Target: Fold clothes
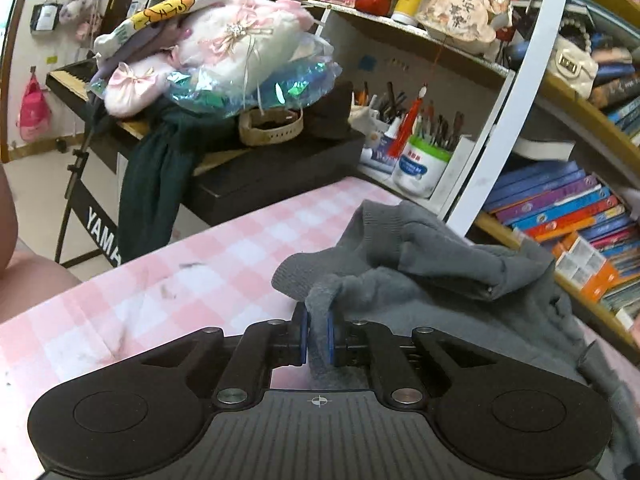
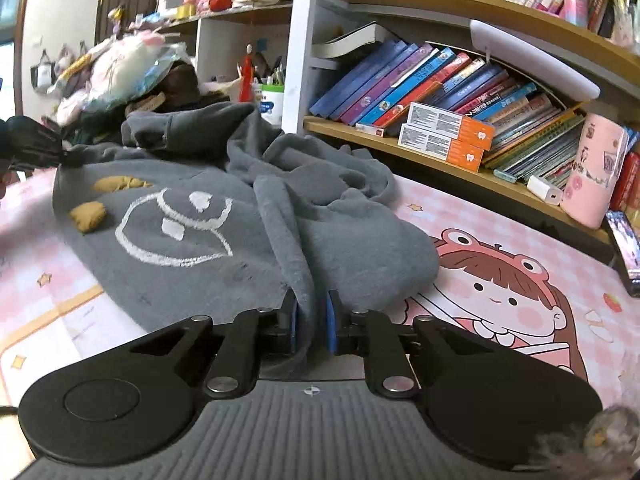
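Observation:
A grey hoodie with a white outline drawing and tan patches lies crumpled on the pink checked table mat. My right gripper is shut on a fold of its grey cloth at the near edge. In the left wrist view the same grey hoodie is bunched up, a ribbed cuff sticking out to the left, and my left gripper is shut on a strip of its fabric. The left gripper also shows at the far left of the right wrist view, at the hoodie's far corner.
A bookshelf full of books runs along the table's far right edge. A black keyboard piano piled with plush toys and clothes stands beyond the table. A pen pot and a pink cup sit on the shelf ledge.

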`<state>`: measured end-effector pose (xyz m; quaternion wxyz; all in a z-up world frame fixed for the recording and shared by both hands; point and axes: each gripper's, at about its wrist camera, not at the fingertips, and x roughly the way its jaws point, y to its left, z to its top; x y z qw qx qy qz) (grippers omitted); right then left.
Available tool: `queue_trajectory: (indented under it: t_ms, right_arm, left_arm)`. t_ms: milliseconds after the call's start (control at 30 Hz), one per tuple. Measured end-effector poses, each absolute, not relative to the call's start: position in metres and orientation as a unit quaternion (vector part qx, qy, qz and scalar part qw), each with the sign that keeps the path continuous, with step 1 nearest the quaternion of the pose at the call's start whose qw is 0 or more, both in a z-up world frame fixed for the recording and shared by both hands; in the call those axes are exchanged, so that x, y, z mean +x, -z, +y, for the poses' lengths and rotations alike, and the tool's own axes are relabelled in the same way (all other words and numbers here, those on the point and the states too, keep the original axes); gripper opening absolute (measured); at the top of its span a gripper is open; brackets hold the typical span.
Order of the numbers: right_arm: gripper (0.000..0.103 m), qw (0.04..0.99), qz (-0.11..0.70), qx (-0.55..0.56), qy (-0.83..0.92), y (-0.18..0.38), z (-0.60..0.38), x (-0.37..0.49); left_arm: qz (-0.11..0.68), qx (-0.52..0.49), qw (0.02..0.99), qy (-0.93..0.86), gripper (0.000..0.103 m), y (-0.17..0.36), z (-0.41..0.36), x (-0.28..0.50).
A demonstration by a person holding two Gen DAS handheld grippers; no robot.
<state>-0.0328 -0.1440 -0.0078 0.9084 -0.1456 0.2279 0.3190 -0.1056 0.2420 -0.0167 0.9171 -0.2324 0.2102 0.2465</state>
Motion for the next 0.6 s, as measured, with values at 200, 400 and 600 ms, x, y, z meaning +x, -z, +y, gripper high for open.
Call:
queue_trajectory:
  t_ms: [200, 400, 600]
  right_arm:
    - [0.037, 0.909, 0.207, -0.202, -0.301, 0.004, -0.119, -0.038]
    - [0.015, 0.894, 0.212, -0.258, -0.299, 0.009, -0.075, -0.031]
    - [0.006, 0.939, 0.192, -0.145, -0.244, -0.017, -0.132, -0.029]
  left_arm:
    - [0.222, -0.235, 0.916, -0.235, 0.008, 0.023, 0.246, -0.096]
    - [0.218, -0.277, 0.910, -0.216, 0.008, 0.030, 0.259, -0.095]
    - [0.205, -0.309, 0.906, -0.202, 0.008, 0.035, 0.267, -0.100]
